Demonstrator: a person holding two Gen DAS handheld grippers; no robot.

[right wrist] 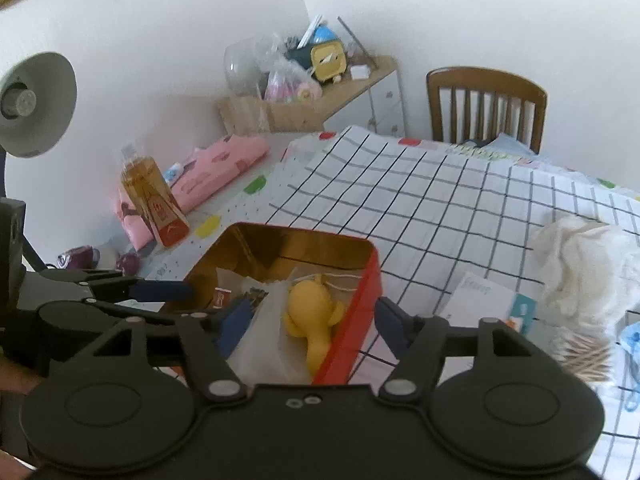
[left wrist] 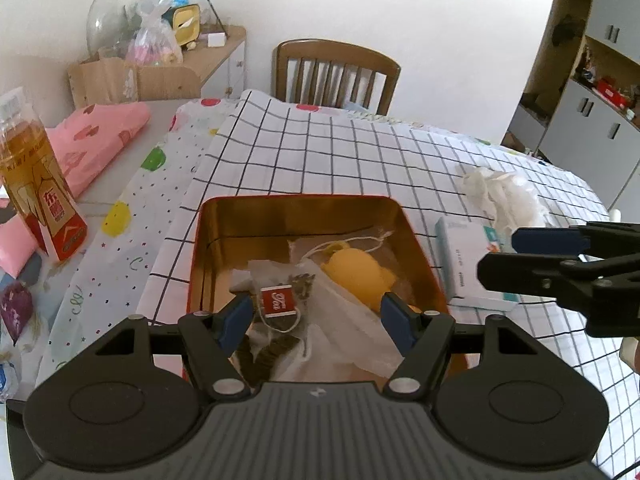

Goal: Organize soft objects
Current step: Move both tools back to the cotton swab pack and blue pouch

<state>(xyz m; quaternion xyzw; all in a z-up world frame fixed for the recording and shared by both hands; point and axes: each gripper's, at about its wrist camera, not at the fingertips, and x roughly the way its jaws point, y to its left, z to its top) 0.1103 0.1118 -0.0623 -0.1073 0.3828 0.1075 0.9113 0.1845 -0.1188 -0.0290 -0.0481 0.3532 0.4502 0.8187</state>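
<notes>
A red tin box with a gold inside [left wrist: 224,216] [right wrist: 370,276] stands on the checked cloth. In it lie a yellow soft toy [left wrist: 356,272] [right wrist: 312,312], tea bags with a red tag [left wrist: 276,302] and white gauze bags [left wrist: 344,320]. My left gripper [left wrist: 316,316] is open and empty, just above the box's near end. My right gripper [right wrist: 308,320] is open and empty, its fingers either side of the box's right wall; it also shows in the left wrist view [left wrist: 532,256]. A crumpled white cloth [left wrist: 500,192] [right wrist: 584,268] lies right of the box.
A white carton [left wrist: 472,256] [right wrist: 484,300] lies right of the tin. A tea bottle [left wrist: 36,184] [right wrist: 154,200] and folded pink cloth [left wrist: 92,140] [right wrist: 216,176] are at the left. A toothpick bundle [right wrist: 588,360] lies at right. A wooden chair [left wrist: 336,72] stands behind the table.
</notes>
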